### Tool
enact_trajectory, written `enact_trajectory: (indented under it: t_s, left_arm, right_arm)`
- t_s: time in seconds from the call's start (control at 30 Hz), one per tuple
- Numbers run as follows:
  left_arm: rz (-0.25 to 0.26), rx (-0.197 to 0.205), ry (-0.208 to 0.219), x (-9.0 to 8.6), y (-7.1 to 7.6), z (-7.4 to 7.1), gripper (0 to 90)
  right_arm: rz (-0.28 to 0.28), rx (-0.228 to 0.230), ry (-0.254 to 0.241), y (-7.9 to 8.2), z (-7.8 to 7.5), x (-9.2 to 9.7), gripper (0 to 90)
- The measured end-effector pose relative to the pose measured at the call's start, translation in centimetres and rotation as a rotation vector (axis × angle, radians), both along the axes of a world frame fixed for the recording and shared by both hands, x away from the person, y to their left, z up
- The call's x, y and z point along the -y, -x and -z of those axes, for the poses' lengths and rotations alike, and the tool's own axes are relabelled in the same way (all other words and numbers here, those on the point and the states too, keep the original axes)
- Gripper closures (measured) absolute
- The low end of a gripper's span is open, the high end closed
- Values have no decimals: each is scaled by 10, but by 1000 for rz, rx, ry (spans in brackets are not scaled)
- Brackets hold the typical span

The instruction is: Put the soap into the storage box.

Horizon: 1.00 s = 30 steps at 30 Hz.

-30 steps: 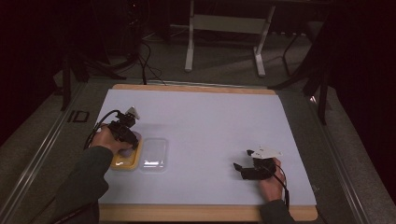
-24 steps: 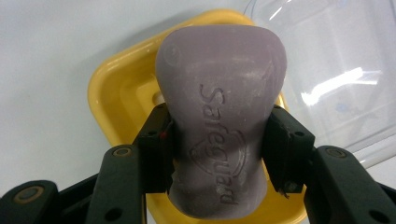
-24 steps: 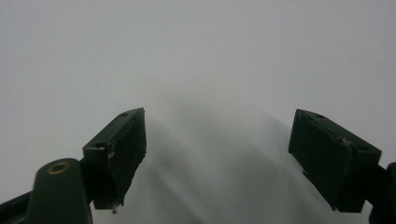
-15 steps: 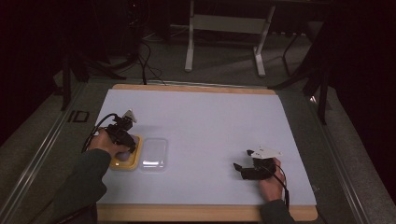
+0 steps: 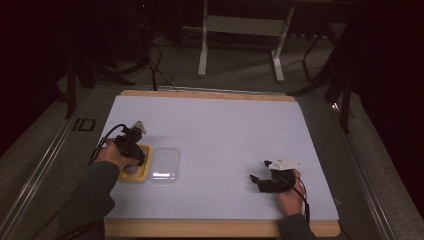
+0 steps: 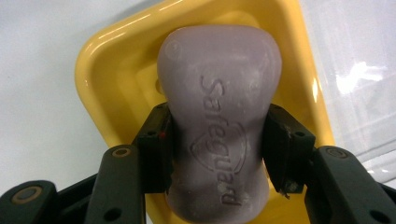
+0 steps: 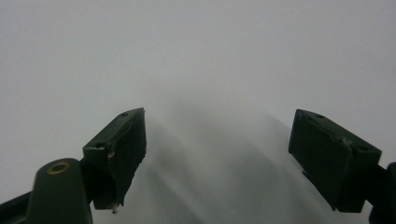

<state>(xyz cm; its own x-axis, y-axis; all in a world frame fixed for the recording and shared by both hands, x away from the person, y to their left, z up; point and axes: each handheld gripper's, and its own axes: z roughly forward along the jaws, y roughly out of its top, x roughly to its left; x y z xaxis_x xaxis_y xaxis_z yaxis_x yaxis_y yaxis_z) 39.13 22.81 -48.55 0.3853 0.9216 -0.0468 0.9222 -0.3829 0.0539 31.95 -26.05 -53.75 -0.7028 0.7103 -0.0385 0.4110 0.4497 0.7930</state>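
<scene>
1. The soap bar (image 6: 219,121), pale purple with a brand name pressed into its top, lies in the yellow soap dish (image 6: 112,79), and the left gripper (image 6: 218,149) has its two black jaws pinching the bar at its narrow waist.
2. In the high view the left gripper (image 5: 131,145) sits right over the dish (image 5: 135,172), near the left edge of the white sheet.
3. Just beside the dish, on its right, lies a clear plastic lid (image 5: 165,165), touching or nearly touching the dish rim; which one cannot be told.
4. Risk one: soap is slick and its sides are rounded, so a grip this low on the waist could let the bar squirt forward out of the jaws on any lift.
5. Risk two: the dish looks light, and if the bar sticks to it the dish may ride up or skid into the lid.
6. Risk three: a hard squeeze could dent the soft bar.
7. Far to the right of the dish, the right gripper (image 5: 267,181) rests on the sheet, its jaws spread wide with nothing between them (image 7: 215,158).
8. The surface is a white sheet (image 5: 220,135) over a wooden board (image 5: 210,227), bare apart from these things.
9. Beyond the dish the room is dim: grey floor, a white table frame (image 5: 240,30), dark stands and trailing cables.
</scene>
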Motion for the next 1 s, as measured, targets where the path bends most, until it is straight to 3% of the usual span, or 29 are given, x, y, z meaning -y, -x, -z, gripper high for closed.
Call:
enact_trajectory:
  t_s: [0.2,0.57,0.73,1.0]
  left_arm:
    - [-12,1,12,-2,-1,0,484]
    - [-6,17,65,-8,-1,-3,379]
    - [-2,20,65,-9,-1,-6,356]
    - [29,60,72,-11,-1,-20,345]
  right_arm:
    - [0,1,0,0,0,0,187]
    - [-1,1,3,0,0,0,187]
    - [-2,0,6,0,0,-1,187]
    - [-3,0,11,0,0,-1,187]
